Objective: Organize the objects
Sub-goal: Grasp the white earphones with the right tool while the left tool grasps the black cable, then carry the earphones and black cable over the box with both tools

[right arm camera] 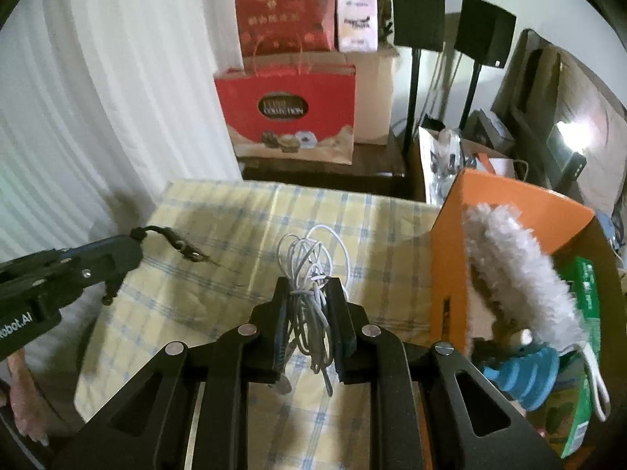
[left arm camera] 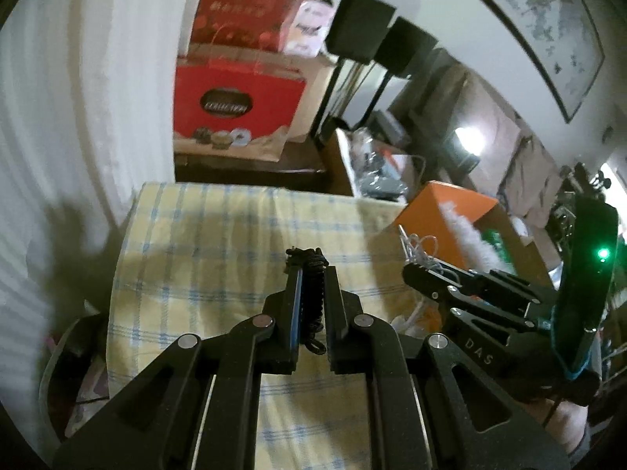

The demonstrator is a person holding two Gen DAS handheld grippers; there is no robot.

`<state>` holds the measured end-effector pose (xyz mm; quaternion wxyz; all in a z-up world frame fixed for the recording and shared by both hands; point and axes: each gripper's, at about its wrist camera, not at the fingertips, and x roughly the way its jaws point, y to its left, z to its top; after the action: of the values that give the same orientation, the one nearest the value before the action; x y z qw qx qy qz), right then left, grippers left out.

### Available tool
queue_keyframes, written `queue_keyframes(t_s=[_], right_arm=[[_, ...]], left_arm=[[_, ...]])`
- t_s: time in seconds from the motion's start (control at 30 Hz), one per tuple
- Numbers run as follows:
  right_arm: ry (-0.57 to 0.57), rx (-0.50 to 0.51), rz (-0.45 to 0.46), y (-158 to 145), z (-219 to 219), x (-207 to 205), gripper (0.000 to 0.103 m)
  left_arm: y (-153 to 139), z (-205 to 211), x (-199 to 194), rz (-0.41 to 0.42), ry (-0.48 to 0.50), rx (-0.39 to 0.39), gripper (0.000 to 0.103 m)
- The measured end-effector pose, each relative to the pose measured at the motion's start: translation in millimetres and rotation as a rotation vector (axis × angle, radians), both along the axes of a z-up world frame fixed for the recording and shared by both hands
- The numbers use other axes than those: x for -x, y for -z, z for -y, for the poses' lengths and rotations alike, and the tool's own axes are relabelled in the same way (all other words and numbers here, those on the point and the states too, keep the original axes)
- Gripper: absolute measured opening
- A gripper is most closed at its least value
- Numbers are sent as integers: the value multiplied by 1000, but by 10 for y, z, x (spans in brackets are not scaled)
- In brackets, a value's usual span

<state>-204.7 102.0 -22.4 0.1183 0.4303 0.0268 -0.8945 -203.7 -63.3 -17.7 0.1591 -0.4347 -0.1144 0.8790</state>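
White curtains fill the left of both views, and below them a tabletop [left arm camera: 203, 235] covered with a yellow cloth crossed by blue checks takes up the middle. Beyond its far edge, at upper centre, a red paper bag [right arm camera: 288, 117] stands on a dark cabinet with a second red bag [right arm camera: 286, 15] behind and above it. At the right edge of the tabletop sits an orange box [right arm camera: 505, 211], open at the top, with a fluffy white duster [right arm camera: 517, 258] leaning out of it and a blue ribbed object [right arm camera: 525, 372] lower down beside it. In the left wrist view the left hand-held gripper [left arm camera: 311, 270] sits at lower centre, clamped on a black braided cord [left arm camera: 313, 297] that runs up between its fingers, clear of the cloth. In the right wrist view the right hand-held gripper [right arm camera: 307, 286] is at lower centre, clamped on a bundle of white cable [right arm camera: 309, 266], whose loops stick out past the fingertips and whose loose ends hang down behind them. Both bundles are held above the cloth rather than lying on it. Each gripper shows at the side of the other's view.
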Motion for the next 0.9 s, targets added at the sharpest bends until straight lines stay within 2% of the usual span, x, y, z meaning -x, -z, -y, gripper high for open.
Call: queue_keyframes(t_s=[0.27, 0.43, 0.6, 0.9], right_arm=[[2, 34, -52, -429, -275, -264, 17], [19, 44, -68, -595, -554, -417, 18], [46, 44, -69, -661, -841, -522, 17], [106, 66, -42, -589, -1295, -624, 17]], left_arm=[[-312, -349, -166, -33, 57, -45, 9], [-489, -649, -284, -58, 104, -53, 9], [-629, -1015, -376, -83, 157, -51, 9], [-616, -1558, -388, -73, 215, -55, 9]])
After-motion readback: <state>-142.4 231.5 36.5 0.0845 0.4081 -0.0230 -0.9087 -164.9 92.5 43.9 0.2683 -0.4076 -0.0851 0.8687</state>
